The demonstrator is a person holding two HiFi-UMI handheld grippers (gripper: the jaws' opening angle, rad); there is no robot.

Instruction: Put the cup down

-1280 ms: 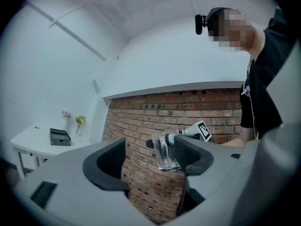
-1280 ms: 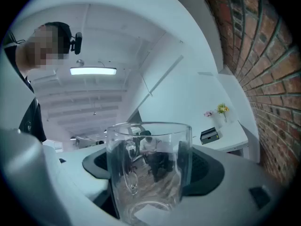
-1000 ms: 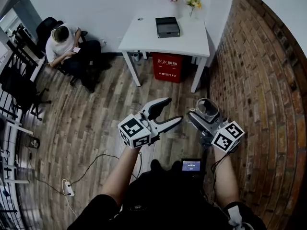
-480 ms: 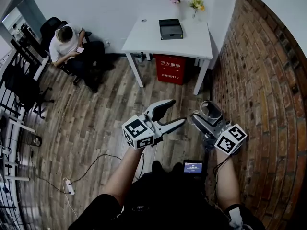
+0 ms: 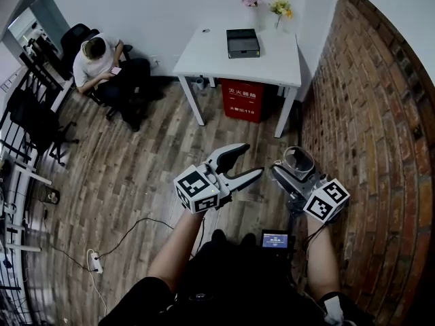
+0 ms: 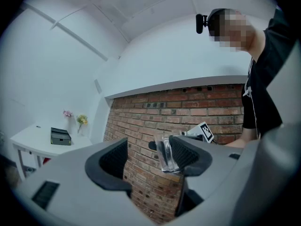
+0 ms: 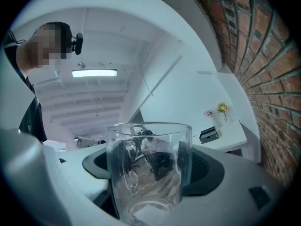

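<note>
A clear glass cup with a handle is held in the air by my right gripper, shut on its sides, above the wooden floor. In the right gripper view the cup stands upright between the dark pads and fills the middle. To its left my left gripper is open with nothing between its jaws, which have just been closing slightly. Past the jaws of the left gripper, the left gripper view shows the cup in front of the brick wall. Both grippers point level.
A white table stands ahead against the wall, with a black box and flowers on it and a red box under it. A brick wall runs along the right. A person sits at the far left. Cables lie on the floor.
Both grippers have shifted a little, down and to the right in the head view, with the cup still held. The left jaws stand slightly narrower.
</note>
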